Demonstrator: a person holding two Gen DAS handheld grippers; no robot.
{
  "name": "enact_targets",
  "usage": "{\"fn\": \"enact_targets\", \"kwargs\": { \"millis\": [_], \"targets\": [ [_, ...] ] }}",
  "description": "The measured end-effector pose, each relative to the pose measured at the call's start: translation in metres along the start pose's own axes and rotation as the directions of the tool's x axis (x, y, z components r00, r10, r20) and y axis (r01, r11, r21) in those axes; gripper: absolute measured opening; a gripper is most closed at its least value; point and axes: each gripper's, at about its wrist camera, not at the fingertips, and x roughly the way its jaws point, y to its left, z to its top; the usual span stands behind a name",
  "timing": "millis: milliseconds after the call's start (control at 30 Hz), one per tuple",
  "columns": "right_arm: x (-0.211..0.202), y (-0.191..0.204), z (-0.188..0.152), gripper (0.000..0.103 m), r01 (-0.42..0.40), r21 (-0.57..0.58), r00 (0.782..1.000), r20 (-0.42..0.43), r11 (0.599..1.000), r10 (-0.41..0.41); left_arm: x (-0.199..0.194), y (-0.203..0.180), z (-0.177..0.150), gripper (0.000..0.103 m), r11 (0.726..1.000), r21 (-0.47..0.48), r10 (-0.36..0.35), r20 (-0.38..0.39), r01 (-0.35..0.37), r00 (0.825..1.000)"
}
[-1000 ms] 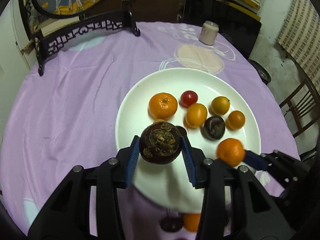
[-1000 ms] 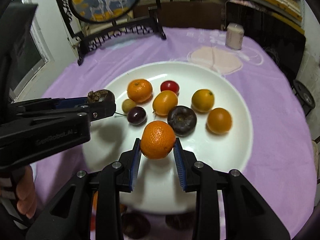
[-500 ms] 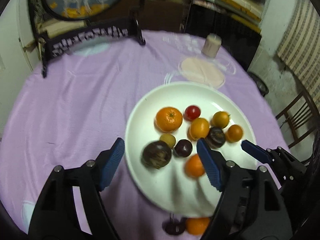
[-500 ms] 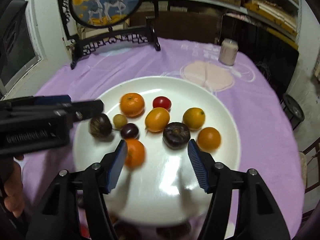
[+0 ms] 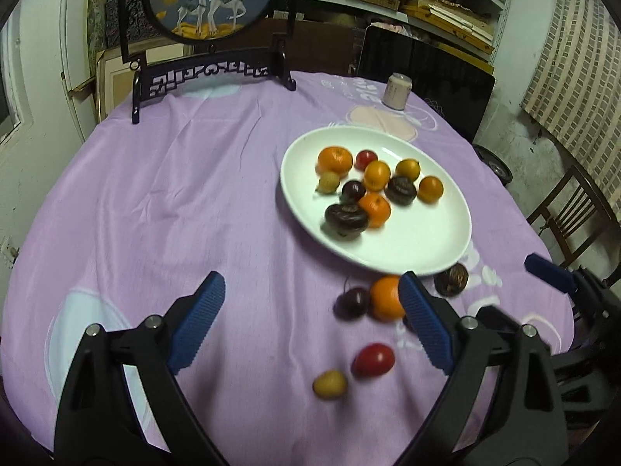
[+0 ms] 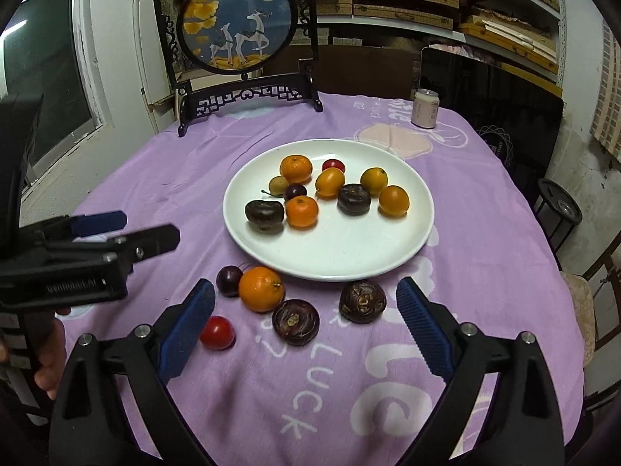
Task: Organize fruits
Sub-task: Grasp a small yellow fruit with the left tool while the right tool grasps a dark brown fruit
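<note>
A white plate (image 6: 349, 256) (image 5: 427, 244) on the purple cloth holds several fruits, among them a dark round fruit (image 6: 264, 214) (image 5: 346, 219) and an orange (image 6: 301, 211) (image 5: 375, 209) side by side. Loose on the cloth in front of the plate lie an orange (image 6: 261, 288) (image 5: 385, 297), a dark cherry (image 6: 229, 280), a red tomato (image 6: 217, 332) (image 5: 373, 359), two dark round fruits (image 6: 295, 321) (image 6: 362, 301) and a small yellow fruit (image 5: 329, 384). My left gripper (image 5: 312, 326) and my right gripper (image 6: 304, 324) are both open and empty, held back above the loose fruits.
A black carved stand with a round deer picture (image 6: 236, 27) stands at the table's far side. A pale can (image 6: 424, 108) stands at the back right. A wooden chair (image 5: 570, 213) is to the right of the table. The left gripper shows at the left of the right wrist view (image 6: 97, 240).
Both grippers opened and let the dark fruit and the orange drop onto the plate. Both then pulled back and up, away from the plate, so the loose fruits in front came into view.
</note>
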Motion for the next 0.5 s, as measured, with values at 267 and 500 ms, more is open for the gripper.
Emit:
{"fn": "enact_targets", "kwargs": {
  "millis": [267,500],
  "targets": [
    [0.009,0.011,-0.019,0.095,-0.007,-0.017,0.998,-0.066,1.0,0.006,-0.007,0.014,-0.019,0.092,1.0,-0.004,0.012,-0.017,-0.012,1.0],
    [0.037,0.013,-0.037,0.081,-0.082,0.013,0.991,-0.106,0.997,0.083,-0.004,0.034,-0.047,0.092,0.999,-0.003,0.046,-0.064,-0.046,0.997]
  ]
}}
